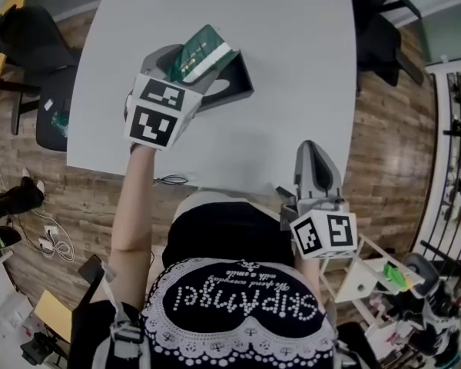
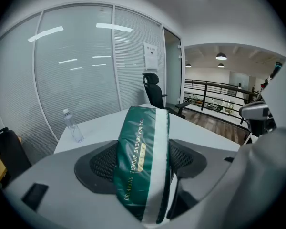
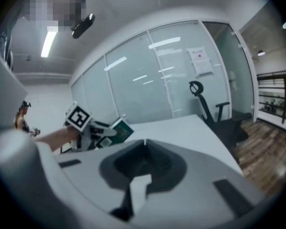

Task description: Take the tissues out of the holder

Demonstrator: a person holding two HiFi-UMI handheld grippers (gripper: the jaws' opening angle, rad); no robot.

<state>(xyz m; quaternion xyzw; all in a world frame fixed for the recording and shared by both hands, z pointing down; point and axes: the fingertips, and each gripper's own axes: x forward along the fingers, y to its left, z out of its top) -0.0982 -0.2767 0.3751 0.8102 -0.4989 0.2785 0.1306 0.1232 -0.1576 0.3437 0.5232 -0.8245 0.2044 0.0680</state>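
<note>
A green tissue pack (image 1: pixel 202 51) with a white stripe is held lifted above the white table (image 1: pixel 292 68), clamped in my left gripper (image 1: pixel 192 66). Close behind it on the table sits the dark holder (image 1: pixel 237 79), open at the top. In the left gripper view the tissue pack (image 2: pixel 142 156) stands between the two mesh pads (image 2: pixel 102 162) of the left gripper (image 2: pixel 143 168). My right gripper (image 1: pixel 315 160) hovers at the table's near edge, shut with nothing in it. Its jaws meet in the right gripper view (image 3: pixel 144 149), where the tissue pack (image 3: pixel 120 130) shows far left.
A clear water bottle (image 2: pixel 72 126) stands at the table's far side. Black office chairs (image 1: pixel 380 21) sit at the far right and another chair (image 1: pixel 31 41) at the left. A white rack (image 1: pixel 369 275) stands on the floor at lower right.
</note>
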